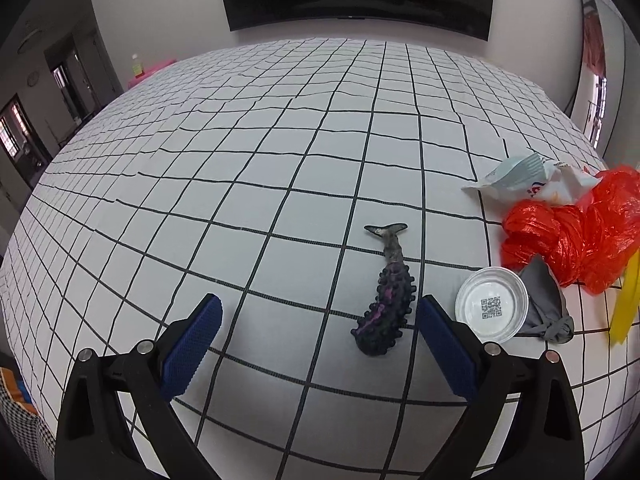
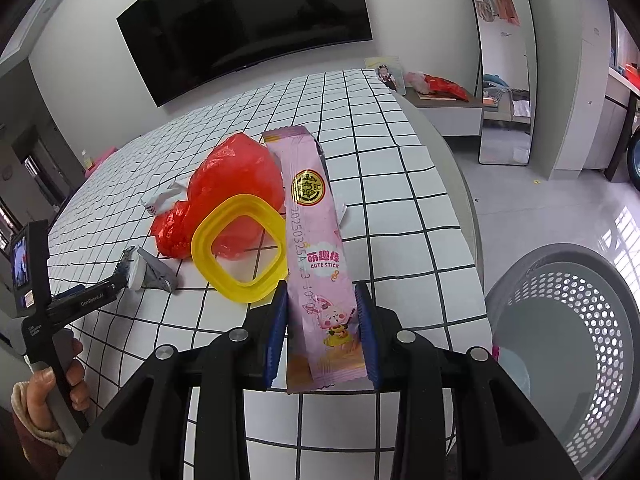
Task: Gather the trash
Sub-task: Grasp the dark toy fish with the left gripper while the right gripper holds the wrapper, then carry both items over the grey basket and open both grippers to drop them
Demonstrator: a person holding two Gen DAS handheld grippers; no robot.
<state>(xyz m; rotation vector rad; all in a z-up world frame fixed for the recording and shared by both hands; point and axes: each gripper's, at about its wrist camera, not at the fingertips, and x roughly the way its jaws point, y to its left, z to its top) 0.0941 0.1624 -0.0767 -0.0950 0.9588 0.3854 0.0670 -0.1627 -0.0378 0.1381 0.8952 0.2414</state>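
The right hand-held gripper (image 2: 322, 300) is clenched on a long pink snack wrapper (image 2: 316, 248), its blue pads pressing the wrapper's lower part from both sides while the upper end sticks out over the bed (image 2: 400, 184), which is covered in a white sheet with a black grid. Just left of the wrapper a yellow squarish ring (image 2: 240, 252) lies against a crumpled red plastic bag (image 2: 236, 172), with a white crumpled packet (image 1: 524, 178) beyond it and a grey knotted scrap (image 1: 544, 304) nearer. A grey perforated basket (image 2: 580, 320) stands on the floor at the bed's right. The left hand-held gripper (image 1: 320, 312) is released, jaws wide apart, hovering above the sheet; a dark knobbly whale-shaped toy (image 1: 390, 300) lies near its right finger, and a round white lid (image 1: 492, 304) with a printed code sits just beyond that finger.
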